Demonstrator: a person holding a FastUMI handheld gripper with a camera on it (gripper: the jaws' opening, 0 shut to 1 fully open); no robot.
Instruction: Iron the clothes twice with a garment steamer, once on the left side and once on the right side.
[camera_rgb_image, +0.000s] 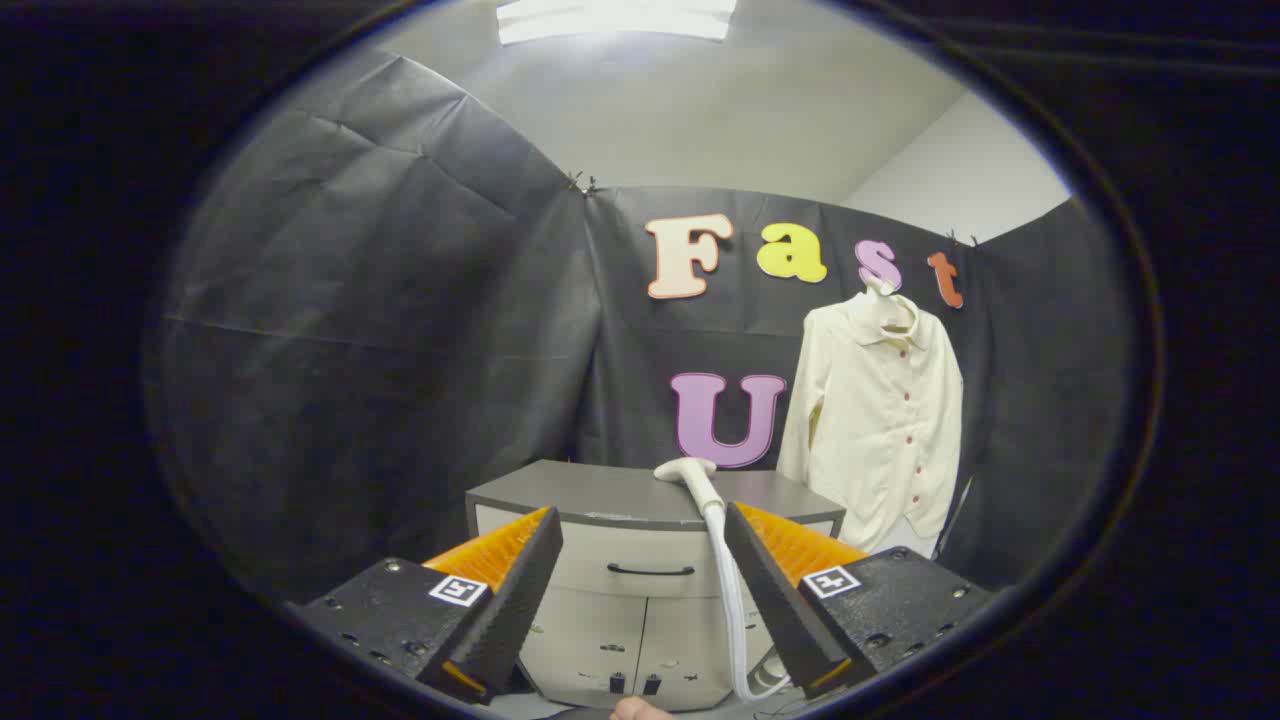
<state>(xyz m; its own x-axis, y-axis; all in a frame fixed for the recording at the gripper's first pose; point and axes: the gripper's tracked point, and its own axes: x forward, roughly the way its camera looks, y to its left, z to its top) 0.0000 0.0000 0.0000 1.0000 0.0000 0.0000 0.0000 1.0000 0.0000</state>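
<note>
Black cloth backs a desk (600, 497) bearing the steamer (690, 476); shirt (880, 420) at two o'clock. Hand-held gripper (640, 560) gapes empty; its hose (735, 620) could snag.

A bright ceiling light (617, 17) glares overhead; the booth is dim, sharp, strongly bowed by fisheye.

A white garment steamer (689, 472) was laid on the cabinet (600, 495) top, hose trailing down its front; a cream buttoned shirt (880, 420) was hung beyond.
</note>
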